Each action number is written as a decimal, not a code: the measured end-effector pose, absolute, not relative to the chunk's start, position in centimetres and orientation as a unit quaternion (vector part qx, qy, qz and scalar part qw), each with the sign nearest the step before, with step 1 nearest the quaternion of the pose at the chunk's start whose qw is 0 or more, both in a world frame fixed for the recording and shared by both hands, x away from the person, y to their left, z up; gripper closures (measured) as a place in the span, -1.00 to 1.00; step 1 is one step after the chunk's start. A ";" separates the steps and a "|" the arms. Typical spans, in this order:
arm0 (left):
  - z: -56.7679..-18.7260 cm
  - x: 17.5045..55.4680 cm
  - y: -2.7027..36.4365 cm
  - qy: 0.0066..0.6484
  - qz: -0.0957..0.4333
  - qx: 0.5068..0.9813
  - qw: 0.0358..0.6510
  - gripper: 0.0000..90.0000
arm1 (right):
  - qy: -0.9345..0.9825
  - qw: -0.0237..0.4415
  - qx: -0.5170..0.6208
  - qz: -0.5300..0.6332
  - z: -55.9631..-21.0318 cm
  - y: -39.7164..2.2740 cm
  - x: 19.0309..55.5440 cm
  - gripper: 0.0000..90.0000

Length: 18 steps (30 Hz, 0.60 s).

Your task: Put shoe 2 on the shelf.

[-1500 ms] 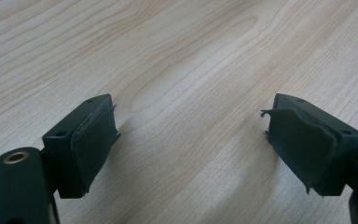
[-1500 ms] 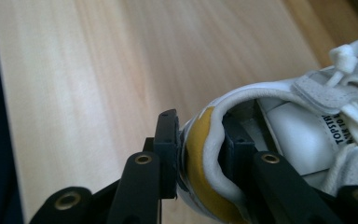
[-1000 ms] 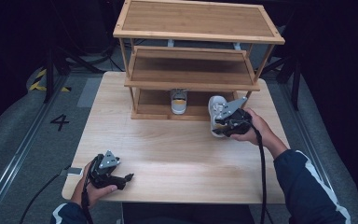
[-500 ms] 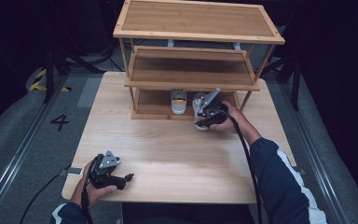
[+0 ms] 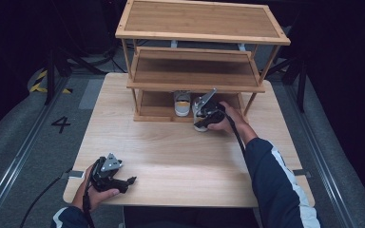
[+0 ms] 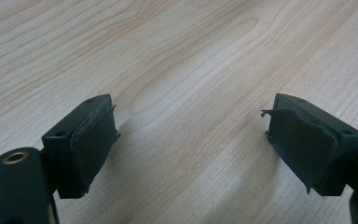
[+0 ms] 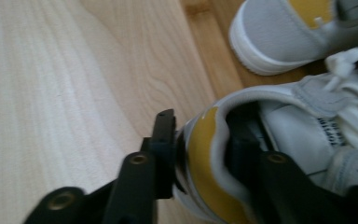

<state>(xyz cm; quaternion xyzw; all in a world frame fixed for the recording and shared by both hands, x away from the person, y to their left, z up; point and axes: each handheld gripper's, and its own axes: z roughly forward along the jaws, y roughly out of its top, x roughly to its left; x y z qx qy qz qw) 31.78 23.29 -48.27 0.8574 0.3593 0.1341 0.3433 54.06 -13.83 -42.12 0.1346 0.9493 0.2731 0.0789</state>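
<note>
My right gripper [image 5: 203,115] is shut on the heel of a white shoe [image 7: 279,140] with a yellow heel tab, one jaw inside the shoe and one outside. It holds that shoe [image 5: 200,126] at the front edge of the wooden rack's [image 5: 195,85] bottom shelf. A second white shoe [image 5: 182,103] with the same yellow tab stands on that bottom shelf, just left of the held one, and it is the shoe [image 7: 289,32] at the top of the right gripper view. My left gripper [image 5: 123,182] rests open near the table's front left edge, its pads [image 6: 93,140] wide apart over bare wood.
The three-tier bamboo rack stands at the back of the light wooden table [image 5: 171,156]. Its middle shelf [image 5: 195,71] and top shelf [image 5: 199,19] carry nothing. Dark floor with a rail and a painted "4" [image 5: 61,124] lies to the left.
My right gripper has carried the shoe left and toward the rack, from the table's right side to the bottom shelf's front edge. The left gripper has stayed put.
</note>
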 end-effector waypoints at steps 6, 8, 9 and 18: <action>-48.3 31.7 23.3 0.361 0.132 0.856 0.346 -0.65 | 0.938 0.104 0.165 0.285 -41.6 -14.4 53.6 0.20; -48.3 31.7 23.3 0.362 0.131 0.856 0.346 -0.65 | 0.934 0.108 0.174 0.294 -41.3 -14.7 53.4 0.15; -48.3 31.7 23.3 0.361 0.132 0.856 0.346 -0.65 | 0.933 0.115 0.179 0.291 -41.2 -14.8 53.3 0.13; -48.3 31.7 23.3 0.361 0.133 0.856 0.345 -0.65 | 0.911 0.146 0.200 0.330 -39.4 -16.7 50.9 -0.09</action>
